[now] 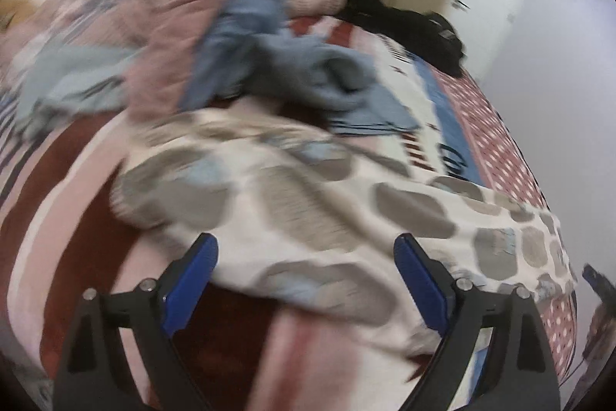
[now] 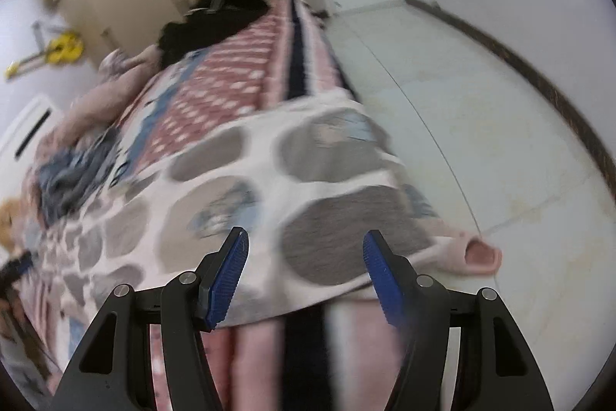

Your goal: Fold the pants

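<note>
Patterned bed cover (image 1: pixel 77 203) below, tiled floor (image 2: pixel 481 126) right. Spotted pants (image 1: pixel 308 203) ahead of wide-open, empty left gripper (image 1: pixel 306 249), running rightward; cuff (image 2: pixel 481 257) past wide-open, empty right gripper (image 2: pixel 306 245).

soft matt cloth is seen in the spotted pants (image 1: pixel 308 187); ribbed blue pads and matt black plastic in the right tongs (image 2: pixel 306 272); glossy tile on the floor (image 2: pixel 481 126).
</note>
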A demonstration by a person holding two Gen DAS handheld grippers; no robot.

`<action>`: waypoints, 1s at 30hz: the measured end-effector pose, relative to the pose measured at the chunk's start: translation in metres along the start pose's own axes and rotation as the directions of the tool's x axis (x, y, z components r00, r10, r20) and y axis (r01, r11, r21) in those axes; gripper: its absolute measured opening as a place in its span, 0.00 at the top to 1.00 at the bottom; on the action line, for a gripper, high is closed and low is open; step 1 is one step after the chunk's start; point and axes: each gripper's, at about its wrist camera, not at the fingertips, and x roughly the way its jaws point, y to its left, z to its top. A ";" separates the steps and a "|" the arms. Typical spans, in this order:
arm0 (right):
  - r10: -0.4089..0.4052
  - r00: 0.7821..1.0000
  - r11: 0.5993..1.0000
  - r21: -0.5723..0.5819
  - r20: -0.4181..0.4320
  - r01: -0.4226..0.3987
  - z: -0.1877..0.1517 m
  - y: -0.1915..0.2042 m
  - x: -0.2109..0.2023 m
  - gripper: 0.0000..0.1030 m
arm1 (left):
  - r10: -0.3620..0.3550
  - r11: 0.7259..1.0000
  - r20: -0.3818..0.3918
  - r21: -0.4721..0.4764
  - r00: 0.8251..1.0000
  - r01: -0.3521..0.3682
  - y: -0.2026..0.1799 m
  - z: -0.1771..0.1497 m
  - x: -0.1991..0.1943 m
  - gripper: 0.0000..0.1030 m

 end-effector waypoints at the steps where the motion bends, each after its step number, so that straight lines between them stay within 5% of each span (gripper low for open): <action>1: 0.012 1.000 1.000 -0.024 0.017 -0.011 -0.001 0.014 -0.005 0.43 | 0.003 0.999 0.000 -0.041 1.000 -0.003 0.017 -0.004 -0.002 0.12; 8: 0.141 0.982 0.975 -0.188 0.125 -0.117 -0.007 0.121 -0.039 0.40 | -0.072 0.972 -0.015 -0.224 0.997 0.067 0.086 -0.022 0.010 0.12; 16: 0.198 0.975 0.936 -0.316 0.102 -0.157 -0.019 0.210 -0.045 0.38 | -0.161 0.913 0.065 -0.368 0.985 0.173 0.130 -0.006 0.051 0.13; 20: 0.212 0.974 0.934 -0.312 0.084 -0.177 -0.021 0.230 -0.043 0.38 | -0.202 0.884 0.084 -0.413 0.976 0.219 0.128 0.007 0.069 0.28; 23: 0.218 0.973 0.935 -0.303 0.077 -0.186 -0.019 0.240 -0.041 0.38 | -0.182 0.884 0.082 -0.422 0.980 0.200 0.127 0.016 0.079 0.65; 25: 0.217 0.973 0.935 -0.305 0.080 -0.183 -0.018 0.245 -0.040 0.38 | -0.205 0.858 0.092 -0.463 0.974 0.224 0.132 0.018 0.085 0.76; 26: 0.216 0.973 0.934 -0.306 0.082 -0.182 -0.018 0.246 -0.040 0.38 | -0.202 0.858 0.097 -0.463 0.975 0.224 0.132 0.019 0.084 0.85; 30: 0.217 0.973 0.934 -0.305 0.078 -0.184 -0.018 0.249 -0.041 0.38 | -0.095 0.910 0.150 -0.388 0.984 0.147 0.128 0.026 0.061 0.92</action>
